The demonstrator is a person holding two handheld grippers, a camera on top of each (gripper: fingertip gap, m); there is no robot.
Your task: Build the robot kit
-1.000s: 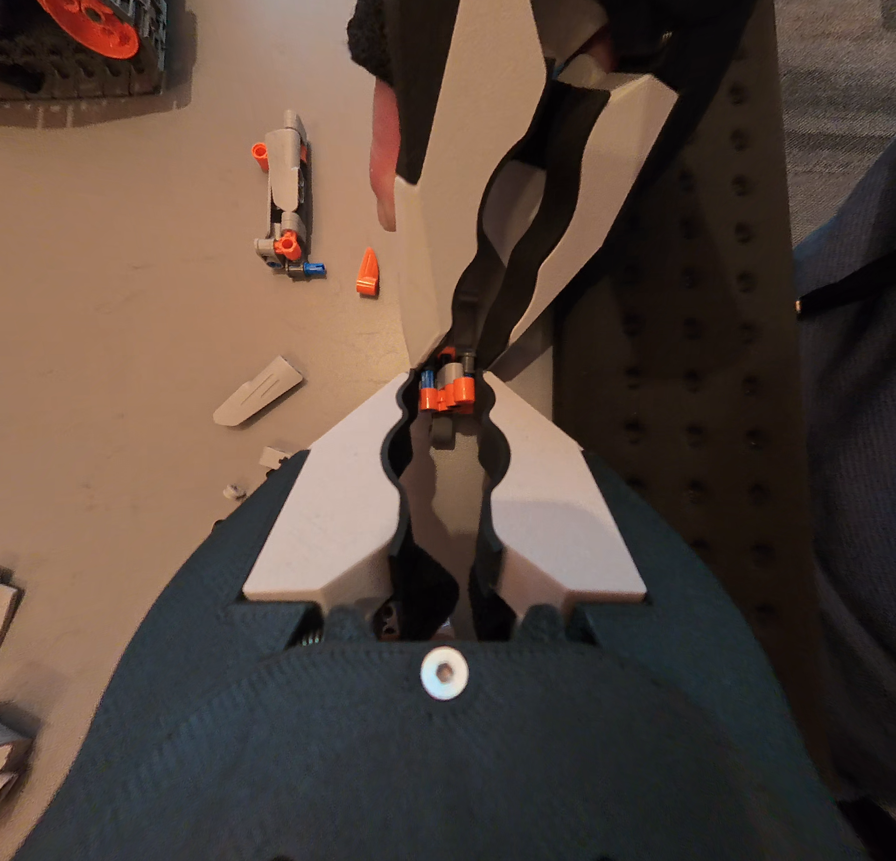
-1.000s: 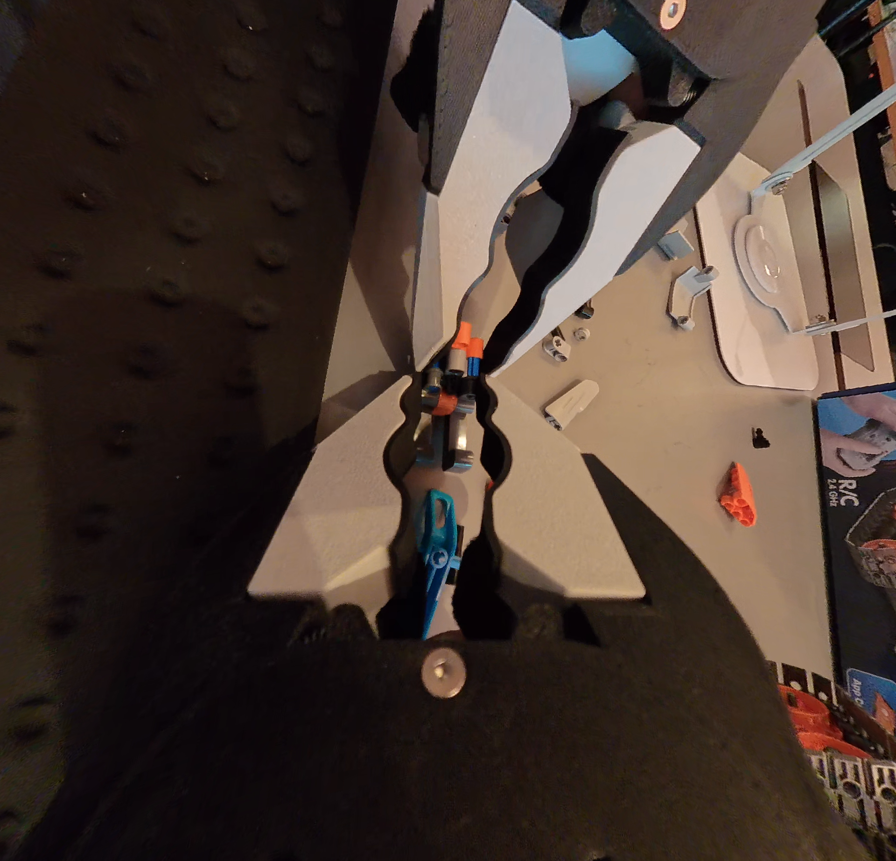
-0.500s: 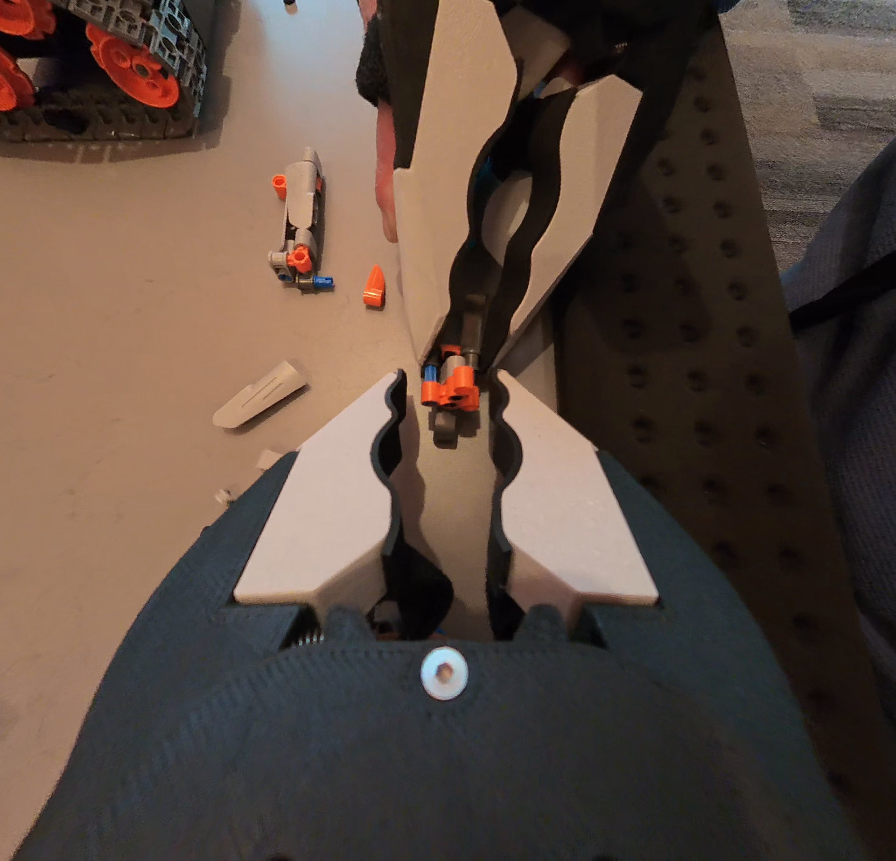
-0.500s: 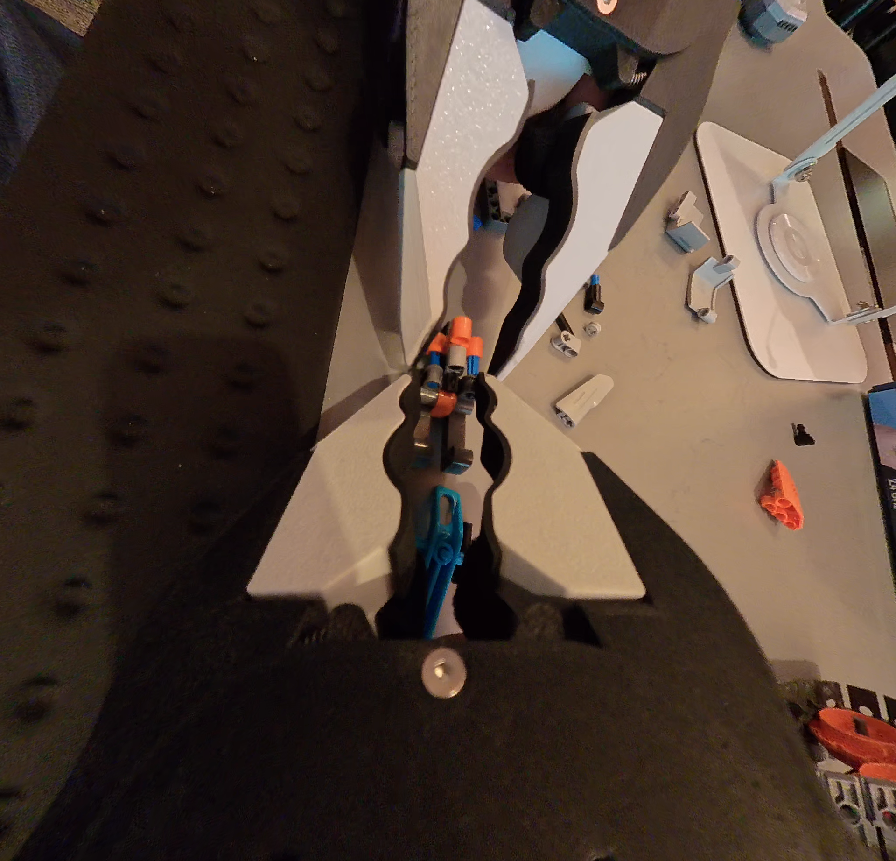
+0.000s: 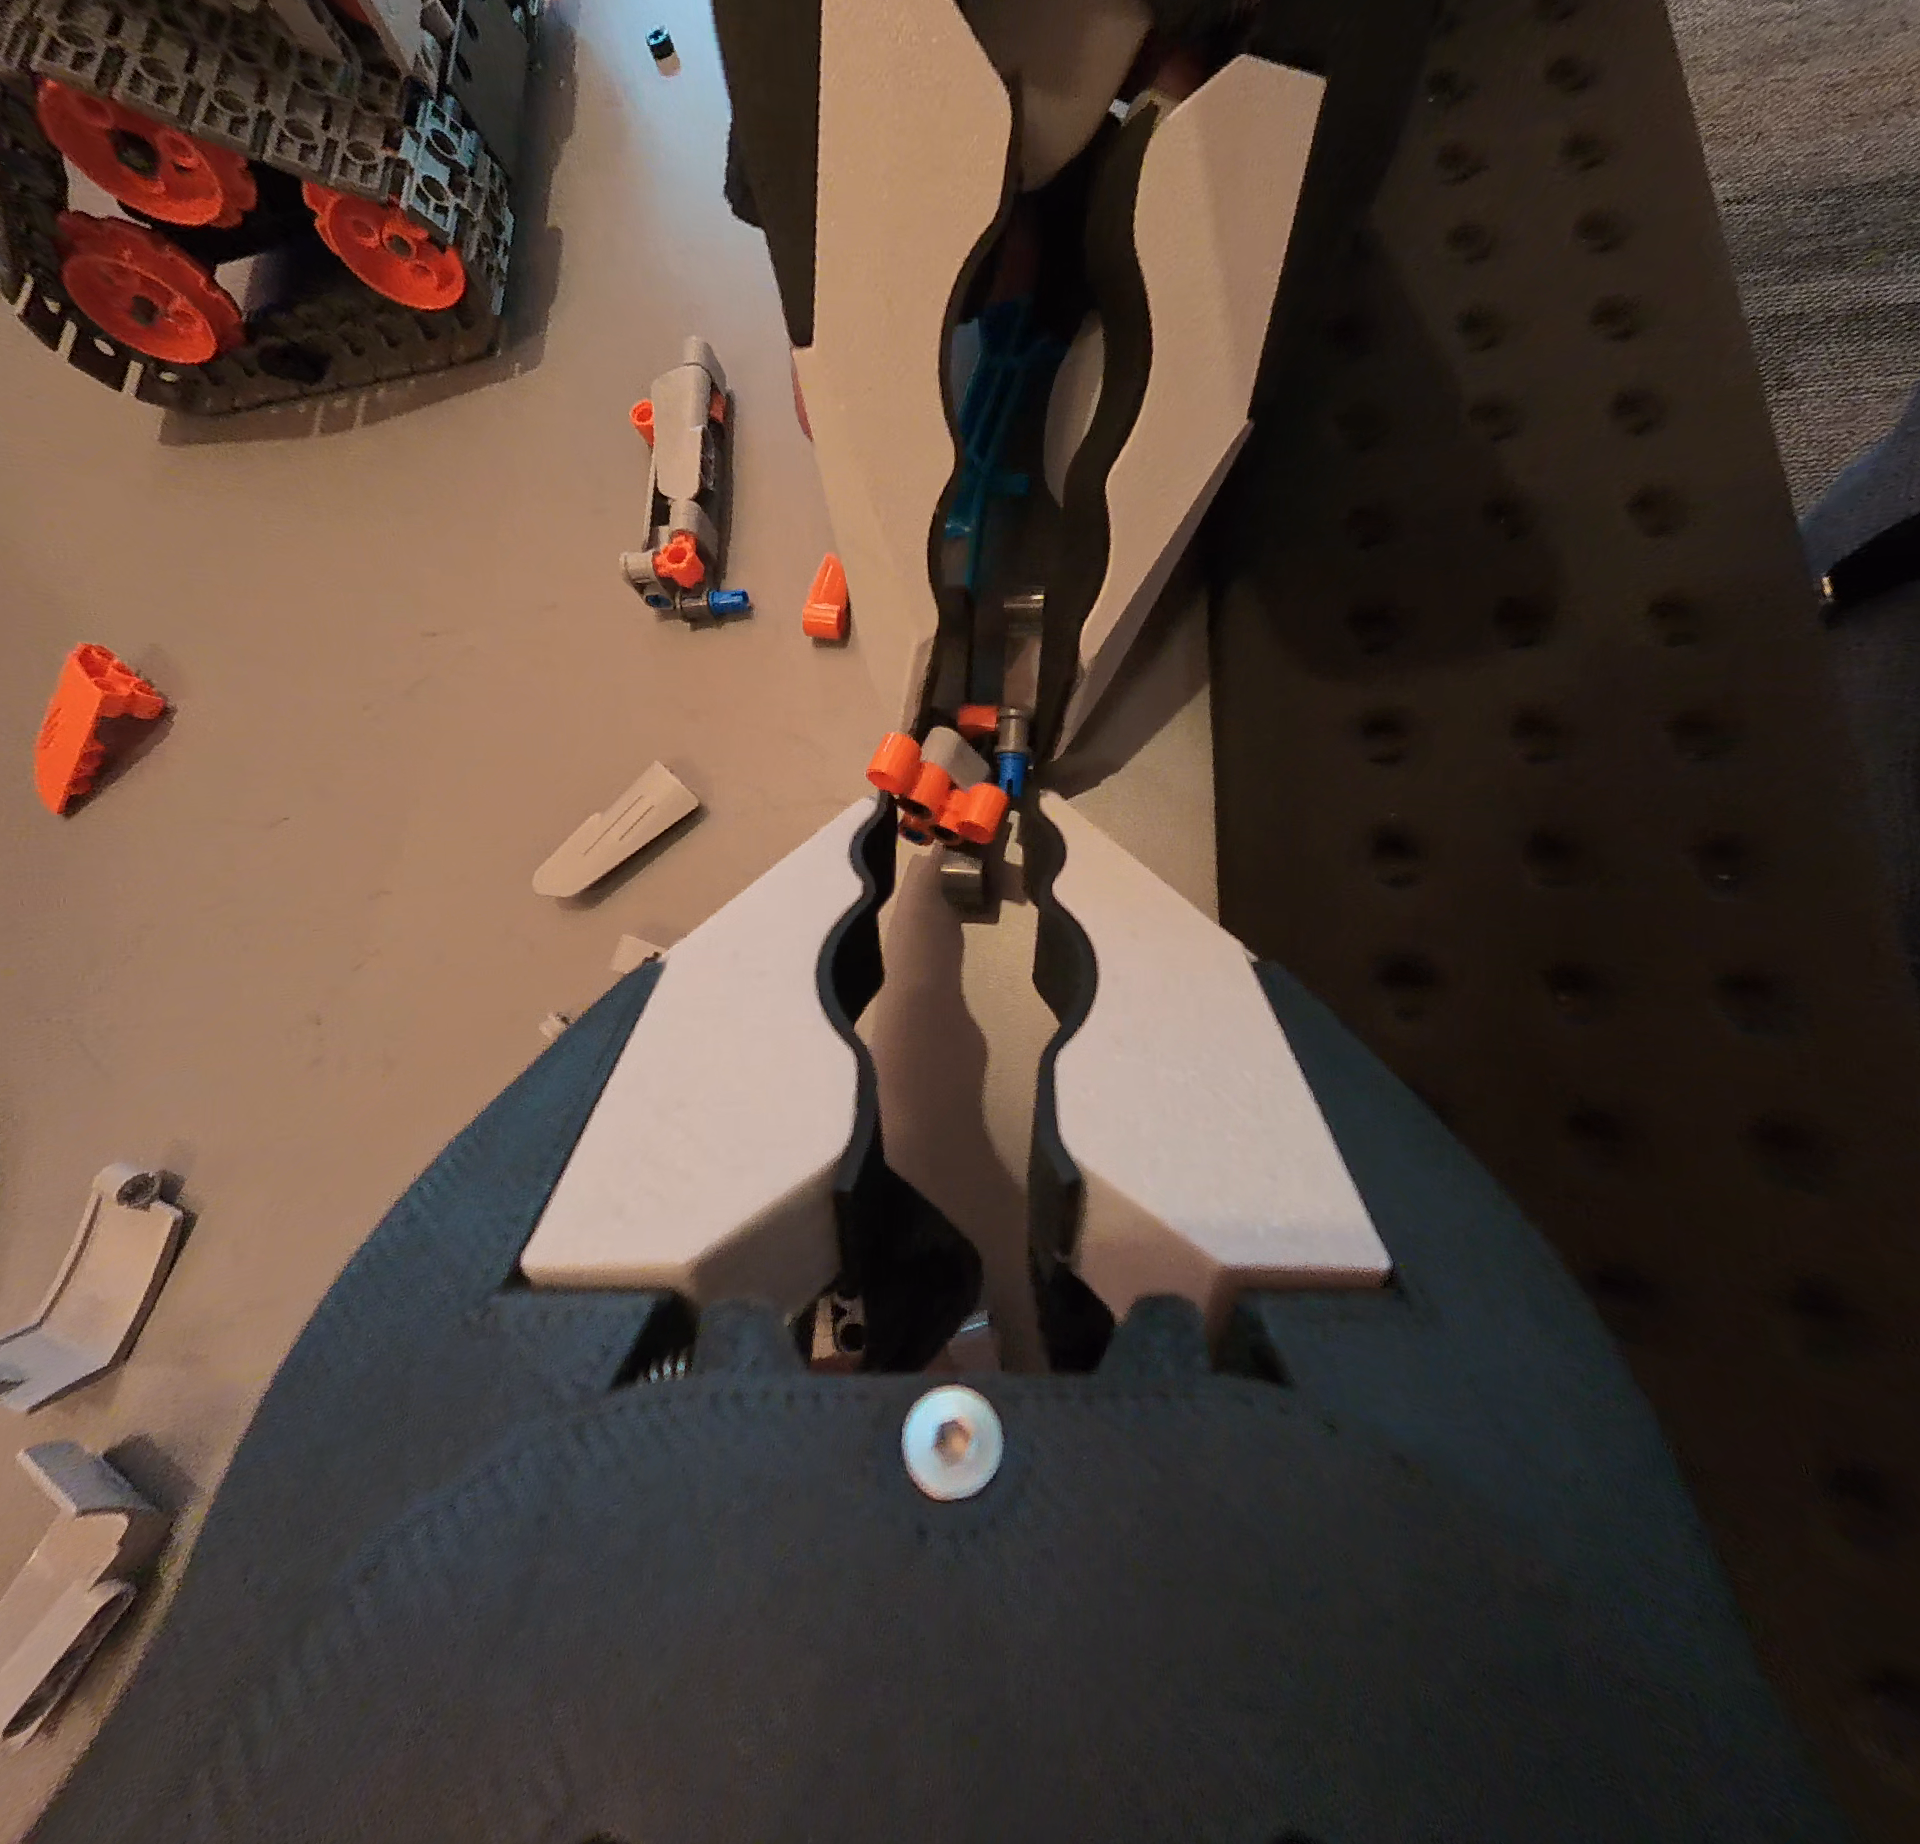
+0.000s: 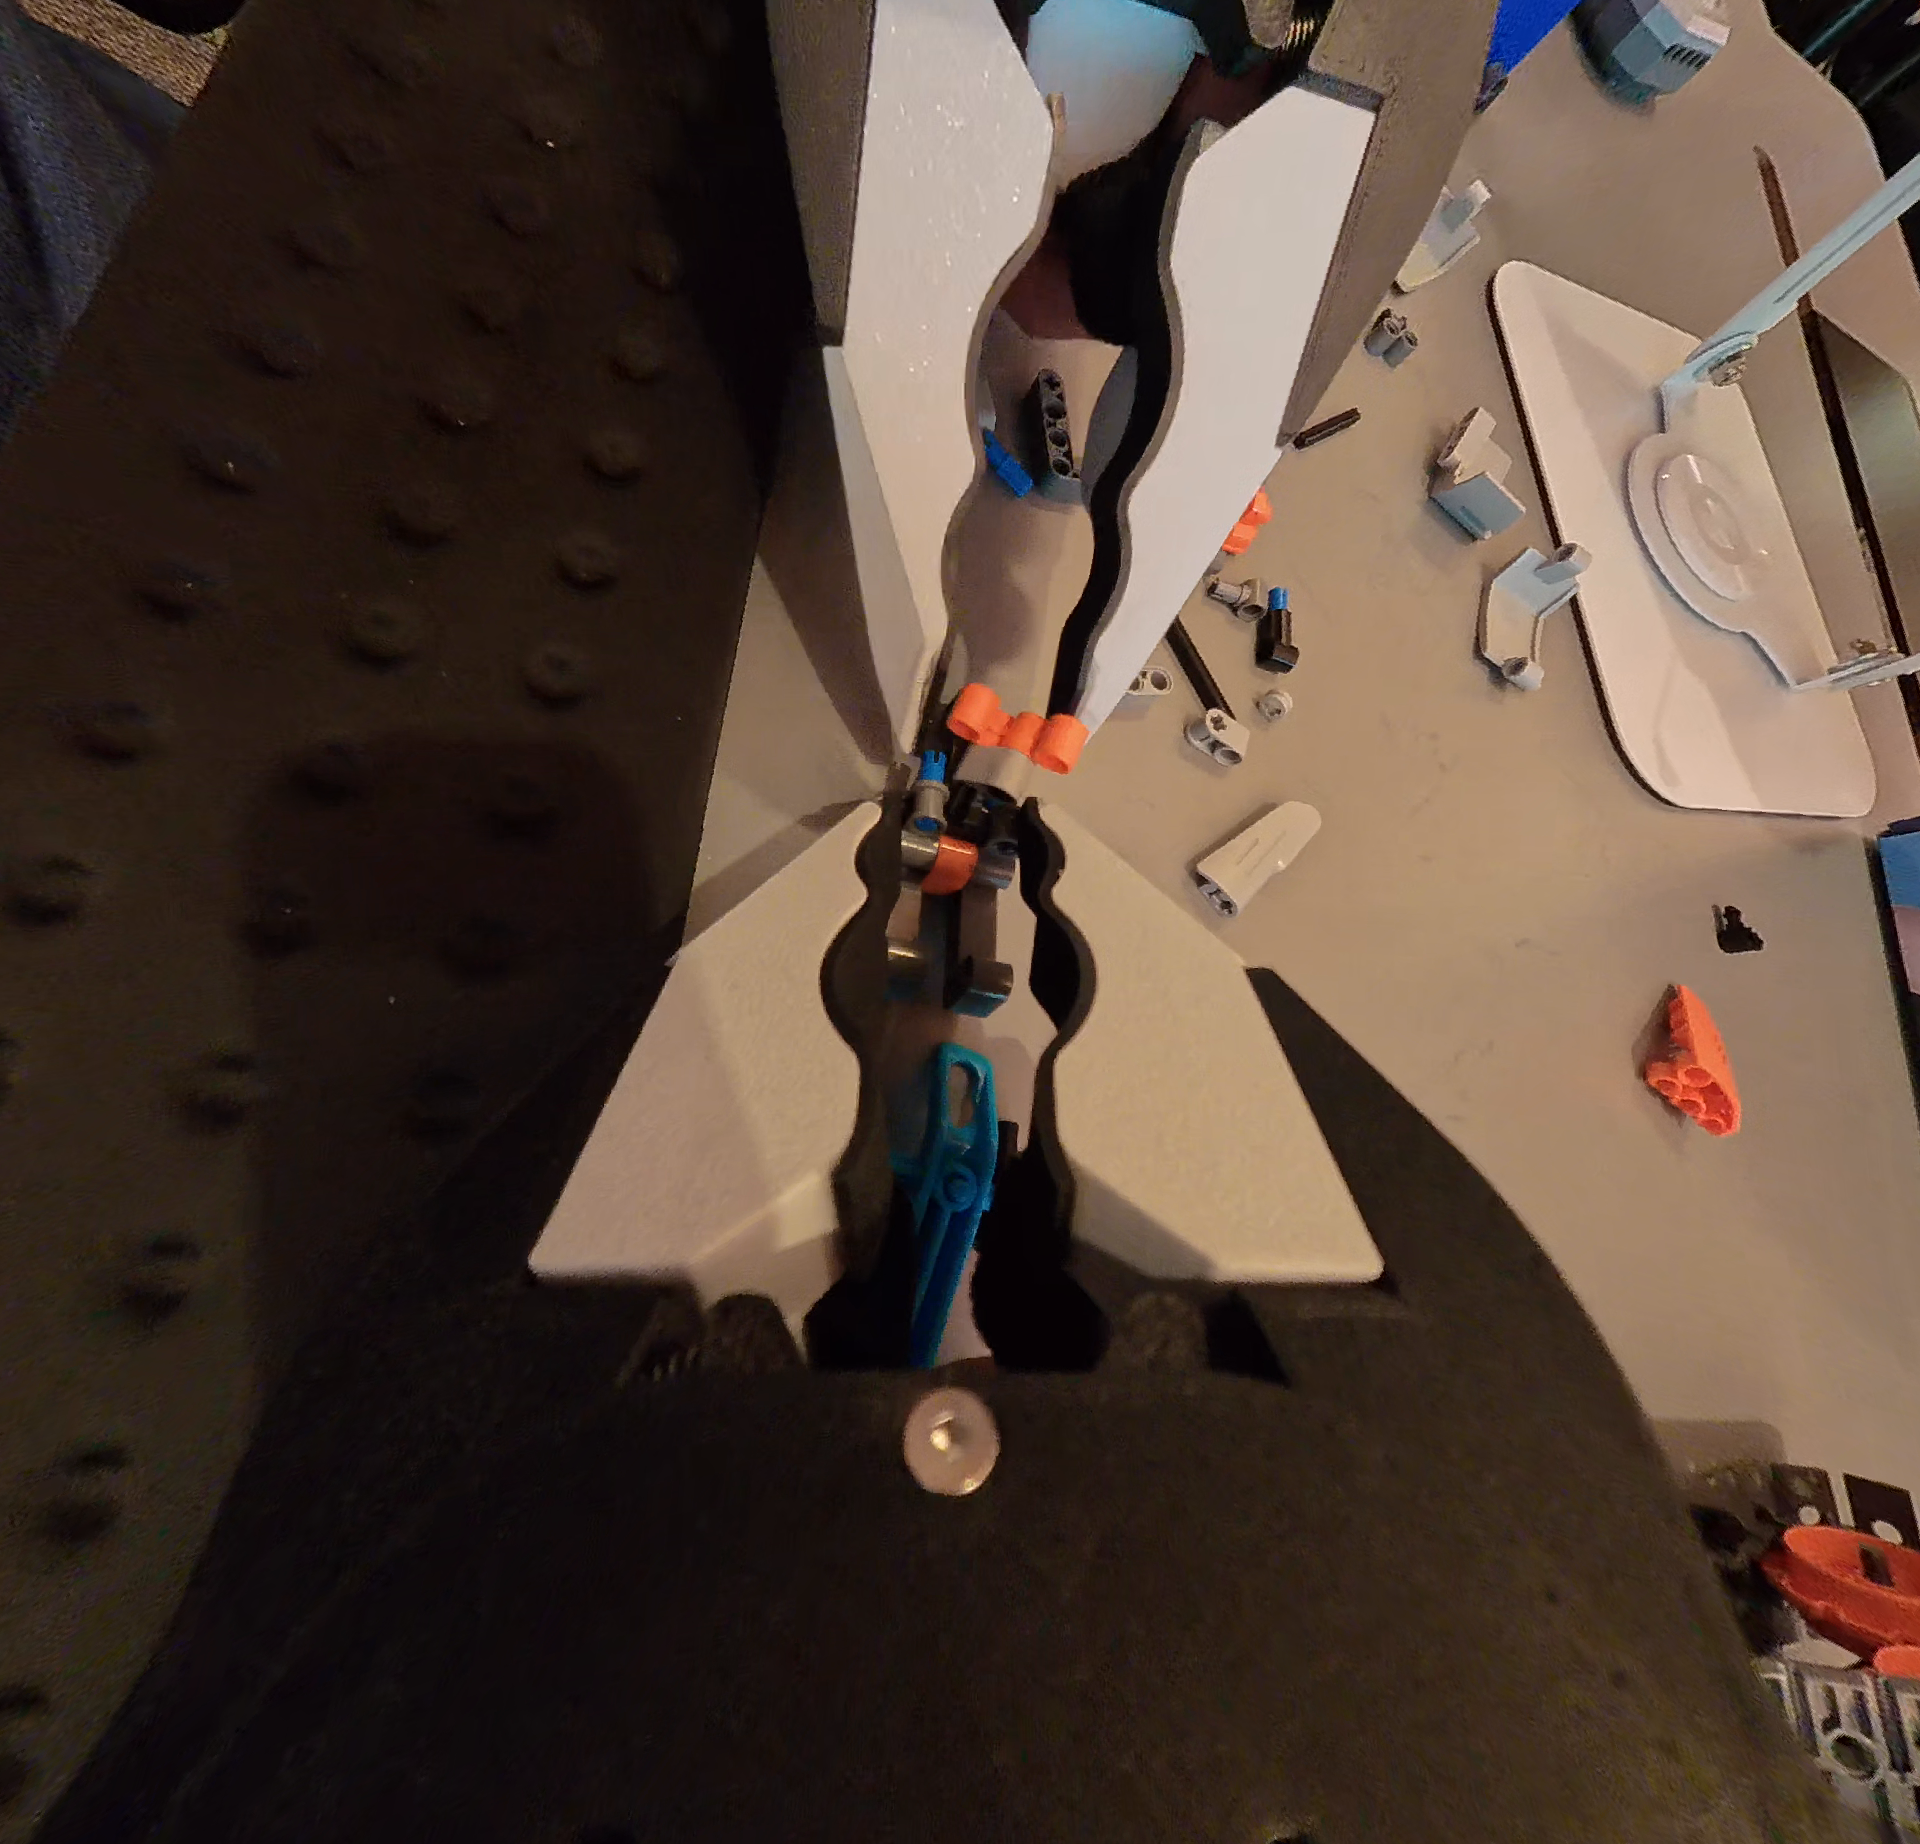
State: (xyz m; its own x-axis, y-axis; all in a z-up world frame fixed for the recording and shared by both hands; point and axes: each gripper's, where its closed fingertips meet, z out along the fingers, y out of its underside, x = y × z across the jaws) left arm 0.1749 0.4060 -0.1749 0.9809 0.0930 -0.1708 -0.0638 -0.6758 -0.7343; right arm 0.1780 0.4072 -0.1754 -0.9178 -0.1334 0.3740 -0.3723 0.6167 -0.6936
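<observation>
My right gripper (image 6: pixel 956 812) is shut on a small brick assembly (image 6: pixel 951 901) of dark grey beams, an orange bush, a blue pin and a teal piece (image 6: pixel 945 1150) that lies deeper between the jaws. My left gripper (image 5: pixel 954 818) faces it tip to tip, and its tips are closed on the orange three-lobed connector (image 5: pixel 940 786) at the assembly's front end. The connector sits tilted. It also shows in the right wrist view (image 6: pixel 1013 729), between the left gripper's tips. Both grippers hover above the grey table (image 5: pixel 364 911).
A tracked model with orange wheels (image 5: pixel 260 184) stands at the far left. Loose parts lie near it: a grey and orange sub-assembly (image 5: pixel 681 506), an orange wedge (image 5: pixel 88 734) and a grey panel (image 5: pixel 618 828). A black studded mat (image 5: pixel 1558 755) lies alongside. A white tray (image 6: pixel 1662 651) is on the table.
My left gripper opened and drew back from the orange connector, then came forward and closed on it again. The connector now sits tilted. The right gripper kept its hold.
</observation>
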